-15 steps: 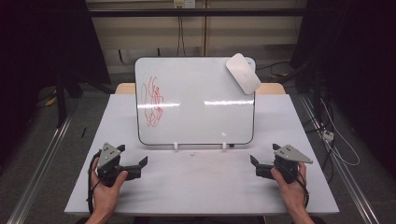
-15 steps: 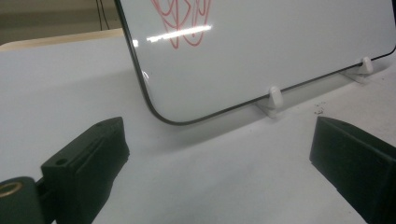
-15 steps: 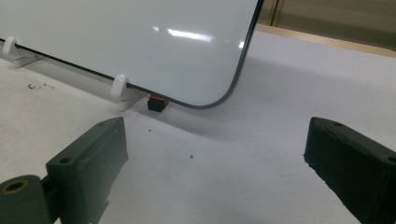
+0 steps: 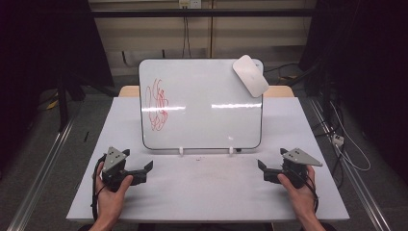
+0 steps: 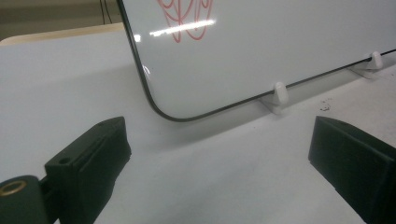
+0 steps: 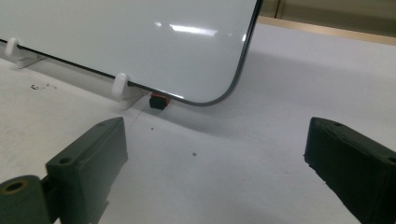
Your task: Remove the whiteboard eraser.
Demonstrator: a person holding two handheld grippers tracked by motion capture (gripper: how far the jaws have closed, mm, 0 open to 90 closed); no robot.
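Nothing has shifted since the earlier frame. The left gripper (image 4: pixel 139 169) rests on the table (image 4: pixel 207 192), jaws apart and empty. Between the grippers stands the whiteboard (image 4: pixel 207 120) with its red scribble (image 4: pixel 158 106) and an eraser (image 4: pixel 250 75) at its top corner. The right gripper (image 4: pixel 263 171) is likewise wide and empty.

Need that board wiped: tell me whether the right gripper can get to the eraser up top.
Probably yes: the right gripper is open, the eraser sits exposed on the whiteboard's upper right corner, nothing between.
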